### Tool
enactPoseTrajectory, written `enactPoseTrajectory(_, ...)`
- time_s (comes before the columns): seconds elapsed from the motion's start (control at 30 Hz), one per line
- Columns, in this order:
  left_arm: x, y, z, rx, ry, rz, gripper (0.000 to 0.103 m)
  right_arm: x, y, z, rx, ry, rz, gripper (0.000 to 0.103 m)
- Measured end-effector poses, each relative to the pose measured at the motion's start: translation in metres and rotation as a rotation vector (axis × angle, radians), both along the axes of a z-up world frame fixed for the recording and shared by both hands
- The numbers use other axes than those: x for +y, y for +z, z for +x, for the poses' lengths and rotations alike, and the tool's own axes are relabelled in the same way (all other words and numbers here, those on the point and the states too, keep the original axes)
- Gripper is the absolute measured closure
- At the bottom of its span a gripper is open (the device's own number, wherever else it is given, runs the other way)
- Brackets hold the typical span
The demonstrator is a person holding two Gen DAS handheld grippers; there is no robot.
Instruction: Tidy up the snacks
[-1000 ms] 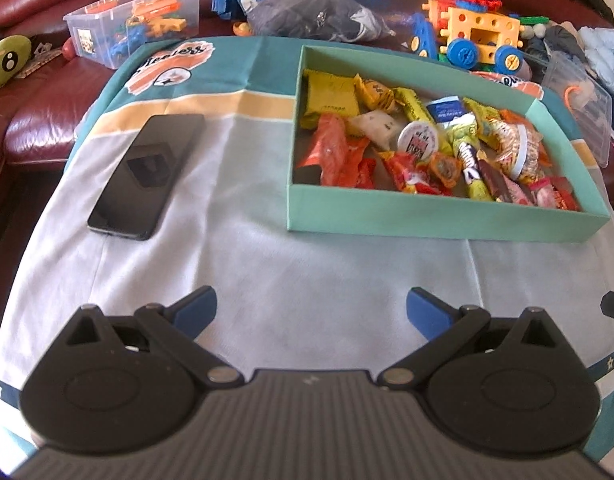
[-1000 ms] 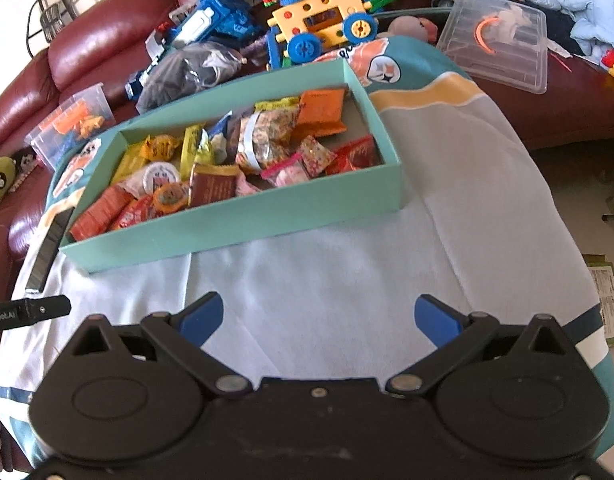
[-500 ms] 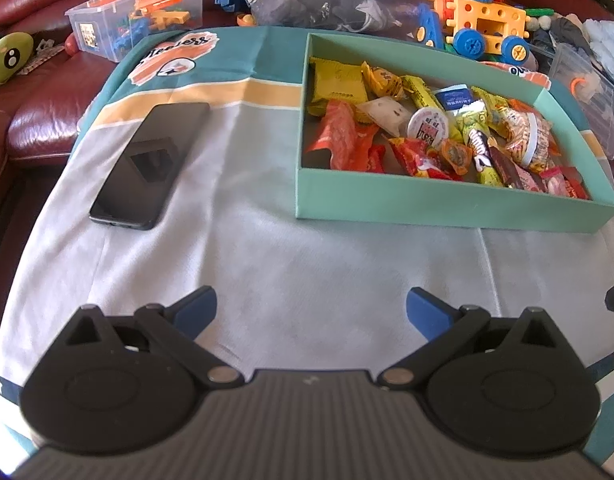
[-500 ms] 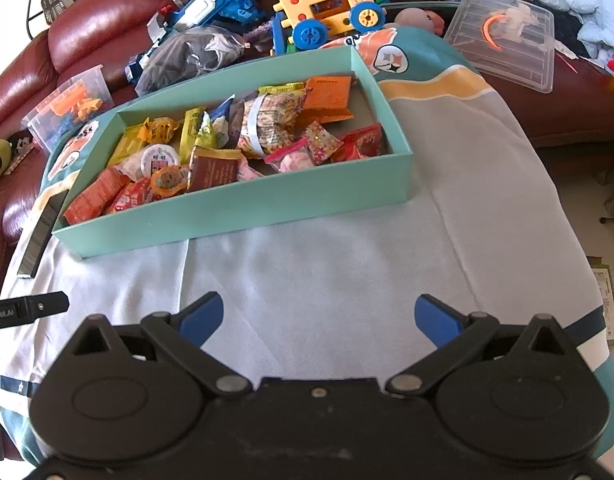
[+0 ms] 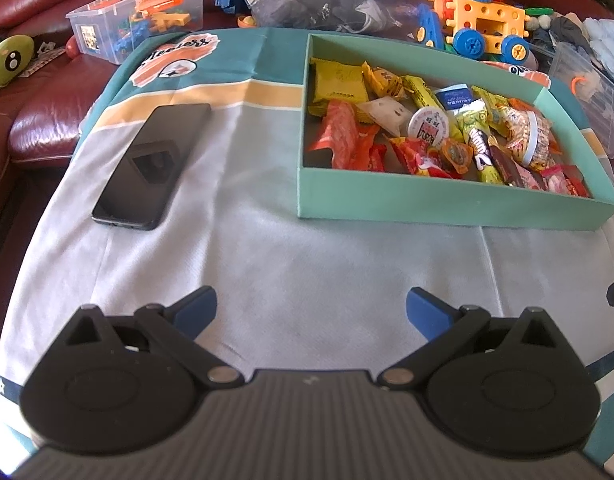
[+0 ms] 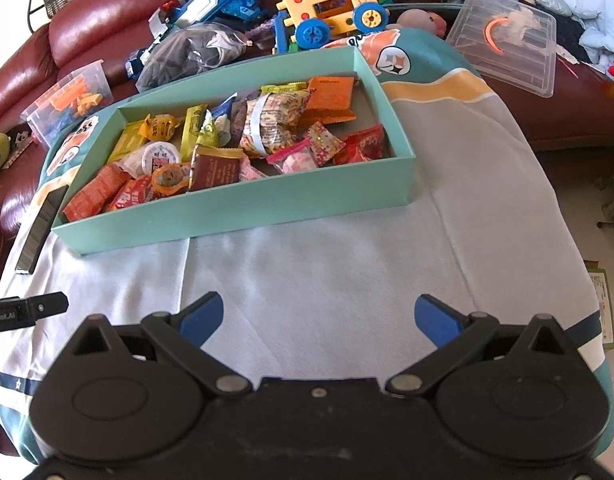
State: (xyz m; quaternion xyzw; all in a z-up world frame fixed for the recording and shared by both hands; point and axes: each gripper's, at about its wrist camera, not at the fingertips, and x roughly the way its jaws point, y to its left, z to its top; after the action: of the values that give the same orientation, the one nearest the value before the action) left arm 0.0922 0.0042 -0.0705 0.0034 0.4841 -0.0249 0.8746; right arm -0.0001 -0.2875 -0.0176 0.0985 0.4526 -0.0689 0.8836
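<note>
A bench draped in a pale grey cloth (image 5: 307, 264) with teal and yellow bands stands against a dark red leather sofa (image 6: 87, 40). The sofa is crowded with toys: a yellow and blue block vehicle (image 6: 331, 8), a clear bin of orange pieces (image 5: 139, 16), a dark plastic bag (image 6: 195, 52) and a clear lid (image 6: 507, 48).

The snacks (image 5: 427, 136) fill a shallow teal box (image 5: 447, 208) on the far right part of the cloth: yellow, orange and red wrappers, a round white tub, a brown bar, all loose in a heap. A black phone (image 5: 151, 164) lies flat to the box's left, well apart from it.

The left gripper (image 5: 309, 306) hovers low over bare cloth with its jaws spread wide and nothing between them; the box sits ahead and to its right. The right gripper (image 6: 319, 316) is likewise released and empty, with the box ahead and slightly to its left, its near wall facing the blue fingertips (image 6: 435, 320).

Between both tools and the box runs a broad strip of bare cloth. On the right the cloth falls away over the bench edge toward the floor (image 6: 579, 200).
</note>
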Motion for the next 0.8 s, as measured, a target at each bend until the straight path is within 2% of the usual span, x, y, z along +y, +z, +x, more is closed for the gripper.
enactPoseTrajectory(0.47,-0.004,0.003,-0.002,-0.024,-0.011,0.047,0.000,0.005,0.008,0.009,-0.022,0.028,-0.023,0.000)
enactPoseTrajectory(0.6,-0.003,0.005,-0.003,-0.015,-0.041,0.012,0.000,0.007,0.009,0.010,-0.022,0.030,-0.029,0.000)
enactPoseTrajectory(0.8,-0.007,0.005,-0.003,-0.014,-0.050,0.037,0.000,0.006,0.011,0.012,-0.026,0.035,-0.037,0.000)
